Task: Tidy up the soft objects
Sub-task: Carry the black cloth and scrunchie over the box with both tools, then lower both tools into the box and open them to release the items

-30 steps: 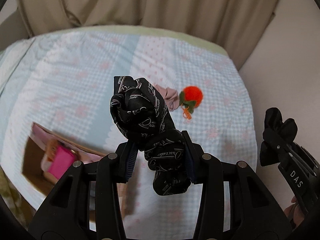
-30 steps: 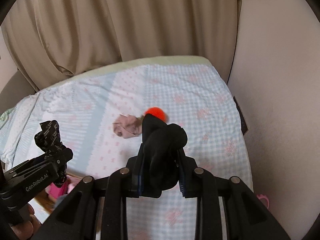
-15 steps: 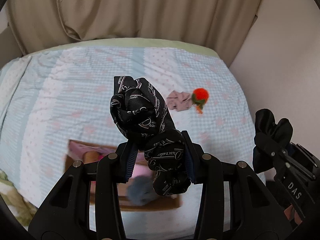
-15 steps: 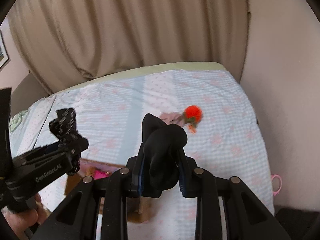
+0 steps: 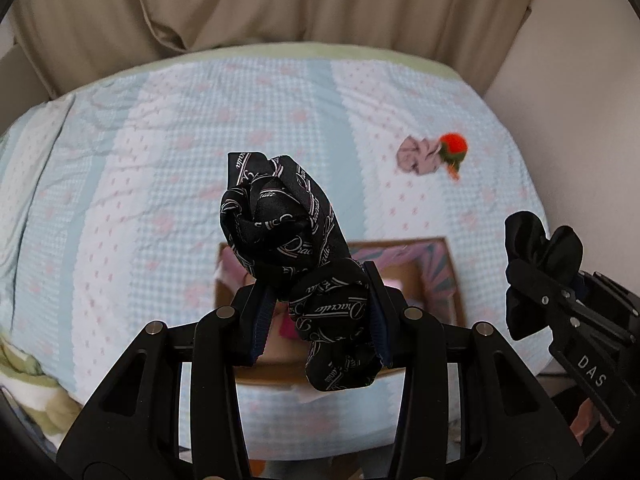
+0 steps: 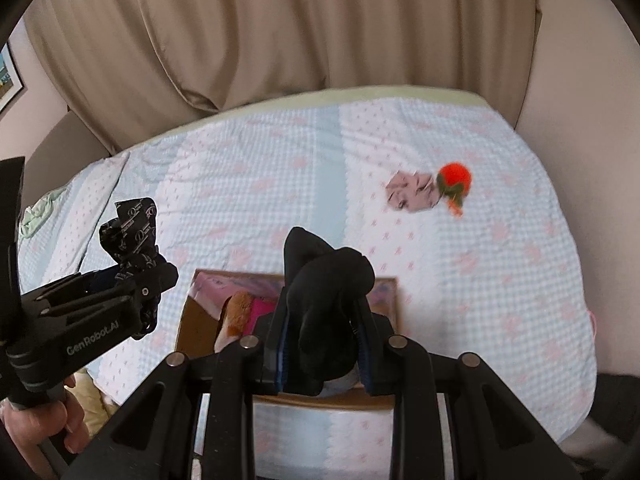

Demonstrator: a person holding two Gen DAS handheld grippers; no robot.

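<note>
A: Where are the claws?
B: Left gripper (image 5: 316, 320) clamps the printed black cloth (image 5: 280, 220); right gripper (image 6: 322, 344) clamps the plain black sock (image 6: 324, 280), both above the cardboard box (image 6: 192, 320).
A: Open room?
B: Bare bedspread (image 6: 240, 184) toward twelve; pink cloth (image 6: 412, 196) and orange pom-pom (image 6: 454, 174) touching at two, near the bed's wall-side edge

A beige pleated curtain (image 6: 280, 28) hangs behind the bed, whose pale blue-and-white checked quilt (image 5: 168, 184) has pink motifs. A framed picture (image 6: 9, 76) hangs at the left wall.
</note>
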